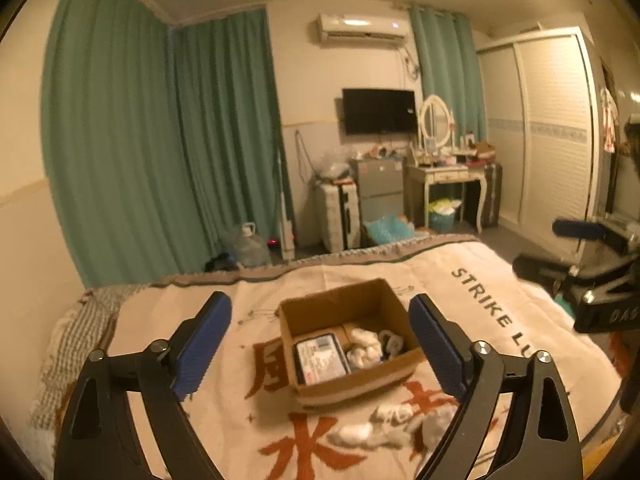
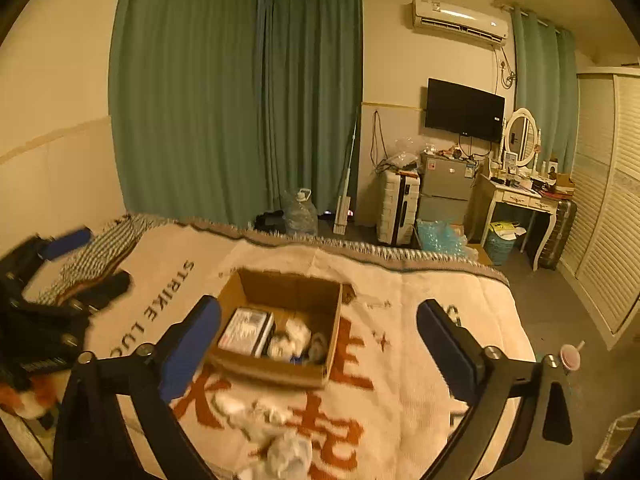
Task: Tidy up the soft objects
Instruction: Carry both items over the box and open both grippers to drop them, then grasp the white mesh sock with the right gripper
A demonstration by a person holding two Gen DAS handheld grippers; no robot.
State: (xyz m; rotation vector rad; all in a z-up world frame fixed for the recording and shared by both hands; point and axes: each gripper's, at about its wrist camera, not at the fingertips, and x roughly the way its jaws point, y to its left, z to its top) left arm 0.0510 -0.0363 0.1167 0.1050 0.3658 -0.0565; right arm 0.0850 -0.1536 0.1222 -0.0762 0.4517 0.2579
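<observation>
An open cardboard box [image 1: 316, 308] stands on the bed; it also shows in the right wrist view [image 2: 288, 288]. Inside lie a dark packet with a white label [image 1: 320, 356] and several white soft items [image 1: 366, 346]. More white soft items [image 1: 384, 426] lie loose on the blanket in front of the box, also in the right wrist view [image 2: 260, 414]. My left gripper [image 1: 320, 344] is open and empty, held above the box. My right gripper [image 2: 320, 344] is open and empty, above the box too. The right gripper also shows at the right edge of the left wrist view [image 1: 580, 276].
A cream blanket [image 1: 460, 280] with orange characters covers the bed. Green curtains [image 1: 160, 140], a water jug [image 1: 248, 246], a suitcase [image 1: 338, 216], a small fridge [image 1: 380, 188], a dressing table [image 1: 452, 176] and a wardrobe [image 1: 552, 132] stand beyond the bed's far edge.
</observation>
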